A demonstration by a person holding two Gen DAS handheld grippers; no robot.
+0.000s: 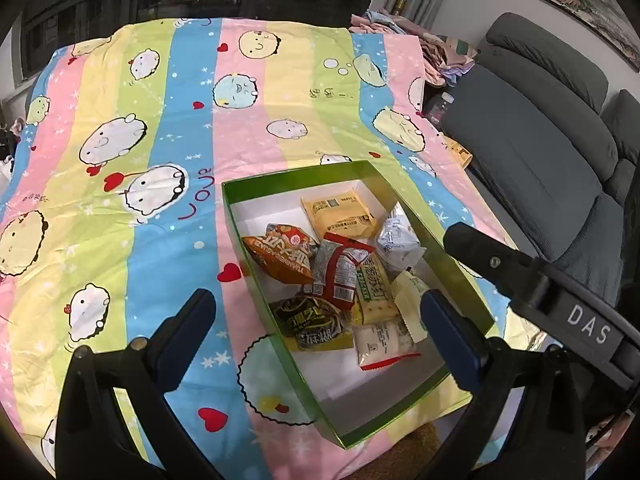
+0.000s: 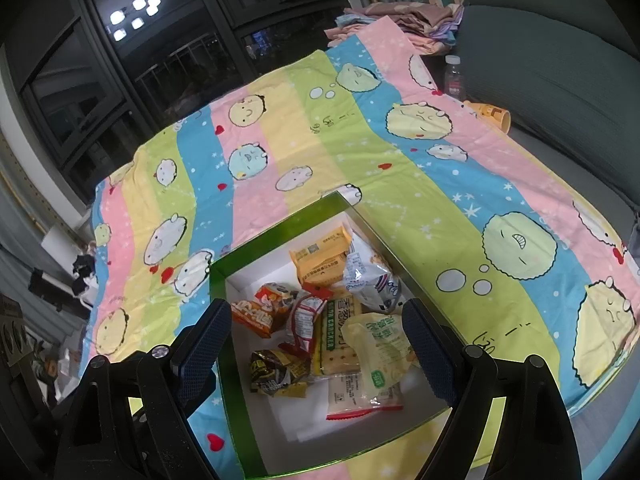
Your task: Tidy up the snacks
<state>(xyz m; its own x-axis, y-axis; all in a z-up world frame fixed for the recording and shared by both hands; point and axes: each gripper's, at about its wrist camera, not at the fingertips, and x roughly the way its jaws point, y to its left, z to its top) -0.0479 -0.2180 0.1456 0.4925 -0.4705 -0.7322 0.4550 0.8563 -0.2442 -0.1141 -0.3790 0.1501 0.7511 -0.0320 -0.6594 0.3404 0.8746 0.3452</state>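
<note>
Near the end, by the look of it: every snack visible already inside the green-rimmed, white-floored cardboard box (image 1: pixel 234 200), lower centre of both frames, on the striped cartoon-print cloth (image 1: pixel 160 92). Left claw (image 1: pixel 316 322) and right claw (image 2: pixel 316 346) both wide open, gripping nothing, hovering above. Next, probably tidying or withdrawing. Count: one box, roughly nine packets, among them an orange crinkled bag (image 1: pixel 280 256), a yellow flat packet (image 1: pixel 340 212).

Both the left claw (image 1: pixel 316 328) and the right claw (image 2: pixel 316 348) are black plastic with ribbed dark-blue pads (image 1: pixel 188 332) and silver screws (image 1: pixel 140 344); "DAS" is printed white at right of the left view.
</note>
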